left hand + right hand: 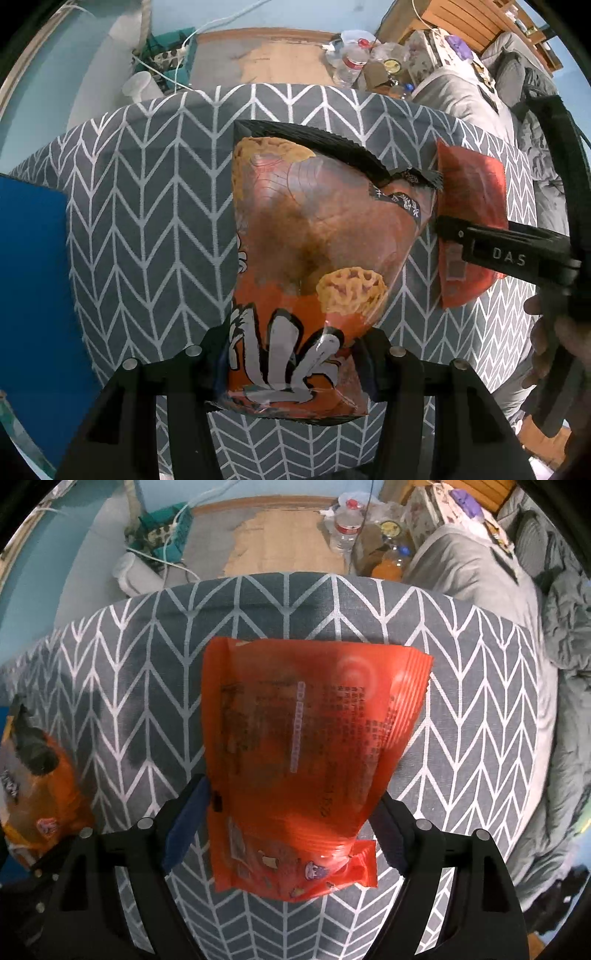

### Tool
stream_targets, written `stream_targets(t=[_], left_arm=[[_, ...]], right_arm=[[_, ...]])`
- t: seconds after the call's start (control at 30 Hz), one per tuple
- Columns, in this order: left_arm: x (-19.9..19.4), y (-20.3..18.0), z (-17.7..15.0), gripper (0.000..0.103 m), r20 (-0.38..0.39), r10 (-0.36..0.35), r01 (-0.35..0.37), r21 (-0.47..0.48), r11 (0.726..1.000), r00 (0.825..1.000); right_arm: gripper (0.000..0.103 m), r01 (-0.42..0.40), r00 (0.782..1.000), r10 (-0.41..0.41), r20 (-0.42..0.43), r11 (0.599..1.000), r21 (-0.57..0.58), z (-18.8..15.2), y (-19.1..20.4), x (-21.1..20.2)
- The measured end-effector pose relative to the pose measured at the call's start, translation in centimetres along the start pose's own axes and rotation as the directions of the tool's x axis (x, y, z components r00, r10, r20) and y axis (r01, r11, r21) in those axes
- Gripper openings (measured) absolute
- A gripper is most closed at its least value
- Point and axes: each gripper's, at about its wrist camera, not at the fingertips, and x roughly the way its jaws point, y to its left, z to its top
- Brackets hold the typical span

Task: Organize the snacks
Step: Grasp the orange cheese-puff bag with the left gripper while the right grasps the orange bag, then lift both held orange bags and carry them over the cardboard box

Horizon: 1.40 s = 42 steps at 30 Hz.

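Note:
A big orange-brown snack bag [314,229] with a black top seam and pictured round crisps hangs below my left gripper [295,354], whose pads press its lower end from both sides. My right gripper [288,827] is shut on a red snack bag [306,731] with small print, creased where the pads squeeze it. Both bags are above the grey chevron tablecloth [461,701]. In the left wrist view the red bag [472,192] is just right of the orange one, with a right gripper finger [480,243] across it. The orange bag [40,775] shows at the right wrist view's left edge.
A blue flat surface [33,288] lies at the table's left side. A person's hand [546,350] holds the right gripper. Beyond the far edge are floor clutter with water bottles [351,62], a teal basket with cables [166,55], and grey bedding [480,576] to the right.

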Motion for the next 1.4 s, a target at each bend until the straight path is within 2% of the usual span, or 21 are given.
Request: stream_targets(t=[0.1,0.17,0.23,0.27,0.43,0.73,1.4], left_arm=[[-0.3,0.6,-0.2,0.055,0.0,-0.01,0.01,-0.003,1.0,1.0],[-0.6,0.8,-0.3,0.055,0.003,-0.013,0.013,0.0,1.0,1.0],[-1.0,1.2,-0.6,0.055,0.006,-0.014,0.014,0.001,1.0,1.0],[-1.1,1.2,-0.7,0.055,0.007,-0.015,0.015,0.0,1.0,1.0],[-1.7,1.8,-1.0,0.055,0.012,-0.022,0.022,-0.006,1.0,1.0],[-4.0,3.4,-2.4,0.055,0.048,-0.036,0.037,-0.023,0.999,0.998],[-11.5,6.3,-5.5,0.055,0.188,-0.015,0.018,-0.014,1.0,0.982]], right_arm=[[0.081,-0.009,1.0,0.009,0.017,1.0,0.003,-0.1,-0.1,0.0],[0.075,-0.013,0.999,0.013,0.033,1.0,-0.017,-0.4,-0.1,-0.2],[0.056,-0.014,0.999,0.015,0.048,0.999,-0.035,-0.8,-0.1,-0.7],[0.051,-0.019,0.998,0.022,0.054,0.999,-0.044,-1.0,0.0,-0.8],[0.041,-0.004,0.997,0.01,0.07,0.996,-0.086,-2.1,0.6,-1.2],[0.04,-0.023,0.994,0.035,0.099,0.993,-0.118,-4.3,2.4,-3.0],[0.04,-0.067,0.975,0.116,0.191,0.968,-0.244,-7.9,8.4,-11.4]])
